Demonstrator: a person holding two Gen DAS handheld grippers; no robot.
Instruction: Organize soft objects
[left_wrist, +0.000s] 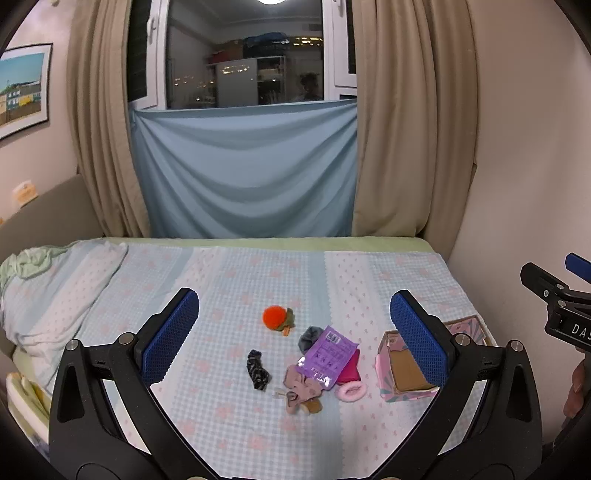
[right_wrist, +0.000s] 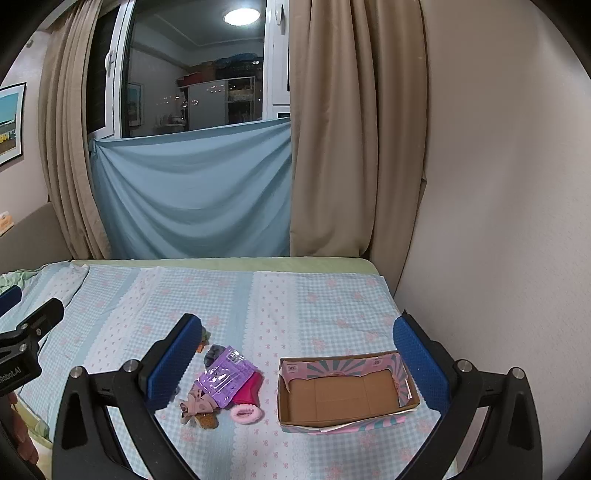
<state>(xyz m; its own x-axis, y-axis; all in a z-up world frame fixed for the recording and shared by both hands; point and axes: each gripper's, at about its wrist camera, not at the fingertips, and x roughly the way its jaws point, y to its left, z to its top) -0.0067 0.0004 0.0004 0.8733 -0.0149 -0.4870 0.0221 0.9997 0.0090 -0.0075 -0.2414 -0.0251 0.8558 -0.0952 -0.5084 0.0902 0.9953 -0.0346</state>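
Soft items lie in a loose group on the bed: an orange pompom toy (left_wrist: 275, 317), a black scrunchie (left_wrist: 257, 370), a grey scrunchie (left_wrist: 308, 338), a purple packet (left_wrist: 327, 356), a magenta piece (left_wrist: 351, 371), a pink fluffy scrunchie (left_wrist: 351, 391) and a mauve cloth bundle (left_wrist: 301, 389). An open cardboard box (right_wrist: 343, 395) sits to their right, empty. My left gripper (left_wrist: 293, 338) is open and empty above the group. My right gripper (right_wrist: 295, 365) is open and empty, spanning the packet (right_wrist: 225, 376) and the box.
The bed has a light blue checked cover (left_wrist: 240, 280). A pillow (left_wrist: 48, 295) lies at the left. A wall (right_wrist: 498, 221) runs along the bed's right side. Beige curtains (left_wrist: 399, 129) and a blue sheet (left_wrist: 243, 173) hang behind the bed.
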